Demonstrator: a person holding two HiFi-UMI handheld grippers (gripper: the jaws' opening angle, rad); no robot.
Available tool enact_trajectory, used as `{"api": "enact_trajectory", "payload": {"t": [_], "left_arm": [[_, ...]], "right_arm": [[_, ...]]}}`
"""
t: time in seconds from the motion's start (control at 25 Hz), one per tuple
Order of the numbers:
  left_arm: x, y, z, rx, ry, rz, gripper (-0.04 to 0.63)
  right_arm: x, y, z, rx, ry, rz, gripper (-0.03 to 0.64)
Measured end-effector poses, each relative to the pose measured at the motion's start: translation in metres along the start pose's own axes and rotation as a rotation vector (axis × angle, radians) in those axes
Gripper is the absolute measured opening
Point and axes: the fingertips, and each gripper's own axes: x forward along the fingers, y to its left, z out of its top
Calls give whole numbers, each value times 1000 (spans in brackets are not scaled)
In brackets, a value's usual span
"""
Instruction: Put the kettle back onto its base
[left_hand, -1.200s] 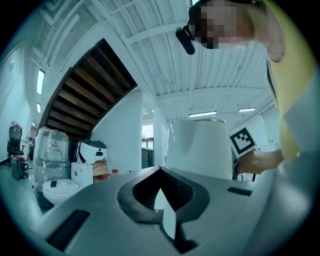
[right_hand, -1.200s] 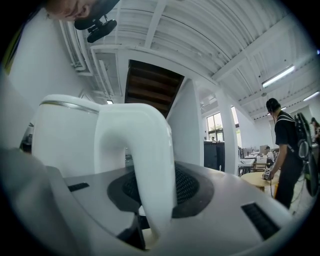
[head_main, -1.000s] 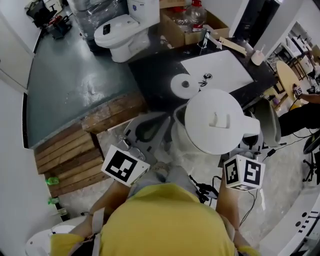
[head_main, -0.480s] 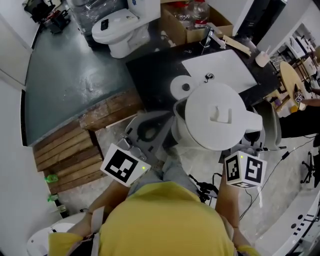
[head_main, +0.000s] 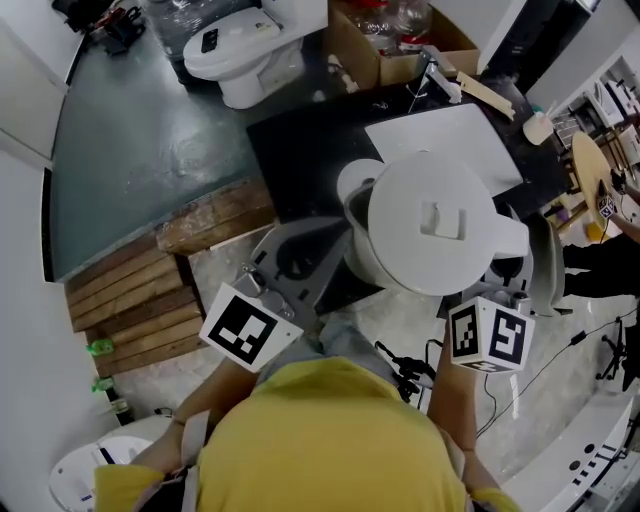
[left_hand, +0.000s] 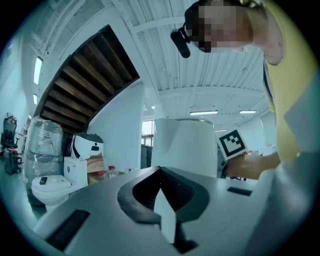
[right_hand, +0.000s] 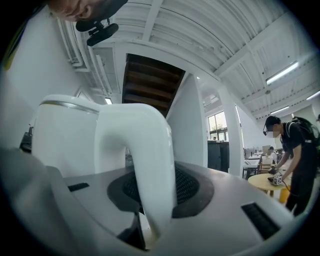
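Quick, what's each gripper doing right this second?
Left gripper: closed, nothing between its jaws; the kettle is just beyond it.
Right gripper: closed on the kettle's handle.

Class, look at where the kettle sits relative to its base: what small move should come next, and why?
Probably shift the kettle up-left in the head view until it is centred over the base, before any lowering. The jaws of the right gripper clamp the handle, and the kettle overlaps only the round base's near edge.
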Motion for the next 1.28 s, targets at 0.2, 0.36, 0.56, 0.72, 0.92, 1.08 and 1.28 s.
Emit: {"api": "enact_trajectory", "payload": {"t": [0.2, 0.36, 0.56, 0.72, 0.92, 1.08, 1.28], "left_arm": [[15, 12, -2, 1, 5, 28, 8], [24, 23, -5, 5, 15, 50, 8], [36, 36, -8, 7, 22, 74, 8], [44, 43, -10, 3, 26, 87, 8], [52, 52, -12, 19, 31, 103, 8], [59, 58, -16, 16, 28, 120, 8], [66, 66, -21, 12, 28, 143, 8]], "right_arm": [[23, -5, -3, 5, -4, 20, 107], [41, -6, -7, 8, -9, 33, 107], [61, -8, -12, 17, -12, 51, 107], [74, -10, -15, 18, -19, 63, 107], [88, -11, -20, 16, -19, 73, 107], [99, -12, -25, 23, -23, 84, 107], [113, -13, -31, 19, -21, 104, 107]]}}
